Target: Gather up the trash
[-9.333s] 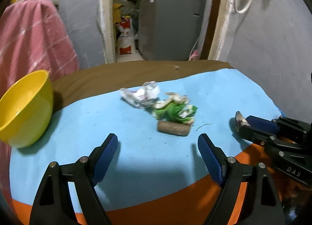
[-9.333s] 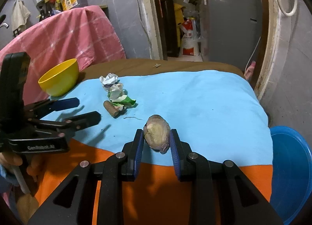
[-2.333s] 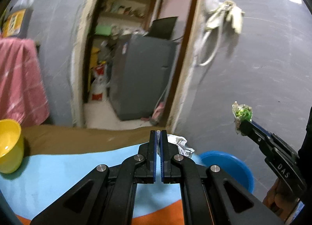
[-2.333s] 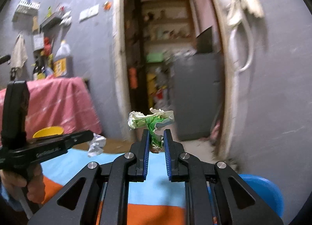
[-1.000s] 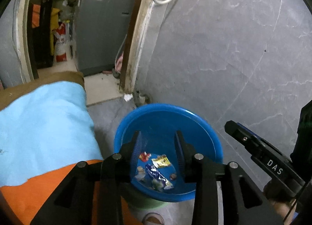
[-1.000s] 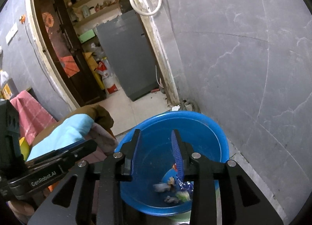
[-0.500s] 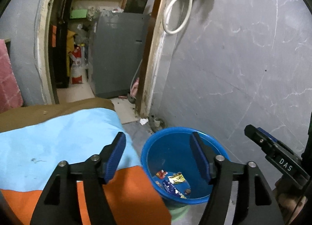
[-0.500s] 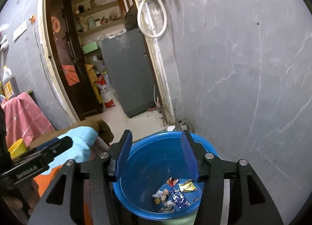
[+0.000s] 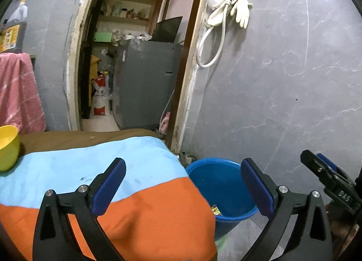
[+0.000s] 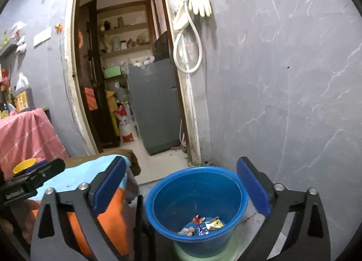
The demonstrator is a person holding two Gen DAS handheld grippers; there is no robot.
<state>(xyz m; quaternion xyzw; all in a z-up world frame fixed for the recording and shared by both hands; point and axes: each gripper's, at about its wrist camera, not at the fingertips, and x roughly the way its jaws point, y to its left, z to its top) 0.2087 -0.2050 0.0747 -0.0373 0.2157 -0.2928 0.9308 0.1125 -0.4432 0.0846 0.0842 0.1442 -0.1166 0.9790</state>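
Two grippers hang with jaws spread wide and nothing between them; both have just been opening. The left gripper (image 9: 183, 184) hovers over the corner of the surface (image 9: 147, 206), draped in blue and orange cloth, with the bucket (image 9: 217, 184) just past its edge. The right gripper (image 10: 181, 184) sits above the bucket (image 10: 196, 195), tilted slightly down. The trash (image 10: 201, 224), a few small wrappers, lies at the bucket's bottom. A yellow bowl (image 9: 8, 145) stands at the far left of the surface. Behind, a doorway opens on a grey fridge (image 9: 147, 84); gloves (image 10: 199, 1) and a hose (image 10: 187, 41) hang on the wall.
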